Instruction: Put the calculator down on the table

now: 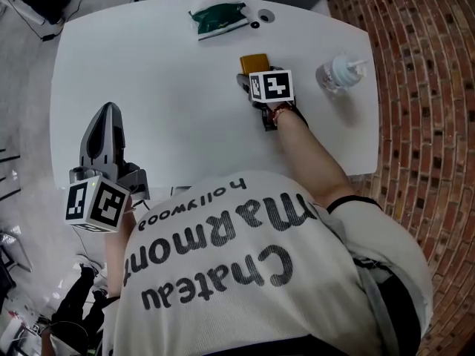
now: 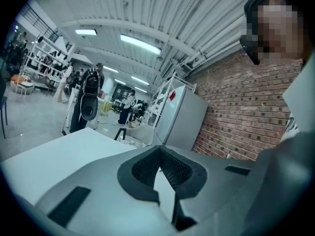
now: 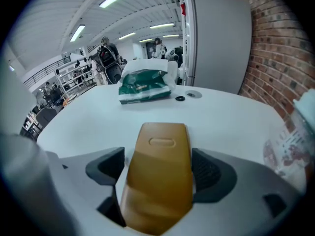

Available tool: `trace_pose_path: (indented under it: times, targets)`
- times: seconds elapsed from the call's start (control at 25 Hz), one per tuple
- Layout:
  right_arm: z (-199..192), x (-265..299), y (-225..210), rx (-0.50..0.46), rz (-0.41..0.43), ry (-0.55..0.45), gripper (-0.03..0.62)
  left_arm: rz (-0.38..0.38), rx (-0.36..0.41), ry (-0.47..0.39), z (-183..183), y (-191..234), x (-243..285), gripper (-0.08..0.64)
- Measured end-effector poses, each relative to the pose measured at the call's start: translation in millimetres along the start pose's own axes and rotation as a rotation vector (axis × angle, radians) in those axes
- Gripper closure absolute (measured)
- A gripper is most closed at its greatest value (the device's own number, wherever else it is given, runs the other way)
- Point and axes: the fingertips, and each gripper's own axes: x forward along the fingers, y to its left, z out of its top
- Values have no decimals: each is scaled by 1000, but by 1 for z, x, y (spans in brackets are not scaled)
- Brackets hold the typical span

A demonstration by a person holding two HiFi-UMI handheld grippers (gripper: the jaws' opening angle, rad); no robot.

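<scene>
A mustard-yellow calculator [image 1: 254,62] lies flat on the white table [image 1: 163,87], right of the middle. In the right gripper view the calculator [image 3: 160,171] reaches from between the jaws out past their tips. My right gripper [image 1: 252,76] [image 3: 157,163] stands open around it, with a thin strip of table showing on each side between pad and calculator. My left gripper [image 1: 110,111] hangs off the table's near left edge with its tip over the edge. It is shut, its pads [image 2: 147,167] meeting at the tips, with nothing between them.
A green packet [image 1: 219,18] [image 3: 145,85] lies at the far edge, next to a small black ring [image 1: 255,25] and a round hole [image 1: 266,15]. A clear pump bottle [image 1: 338,73] [image 3: 290,146] stands to the right of the right gripper. Brick floor lies beyond the table's right edge.
</scene>
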Motion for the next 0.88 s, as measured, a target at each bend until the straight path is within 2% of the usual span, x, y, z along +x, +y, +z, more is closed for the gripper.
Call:
trace_pose_path:
  times: [0.36, 0.6, 0.88]
  targets:
    - [-8, -19, 4, 15, -16, -18, 152, -18, 21, -20, 8, -7, -20, 560]
    - [-15, -39, 12, 86, -2, -81, 160, -43, 23, -36, 11, -15, -37, 560]
    - [-41, -65, 30, 136, 26, -83, 191, -92, 28, -47, 10, -31, -56, 560]
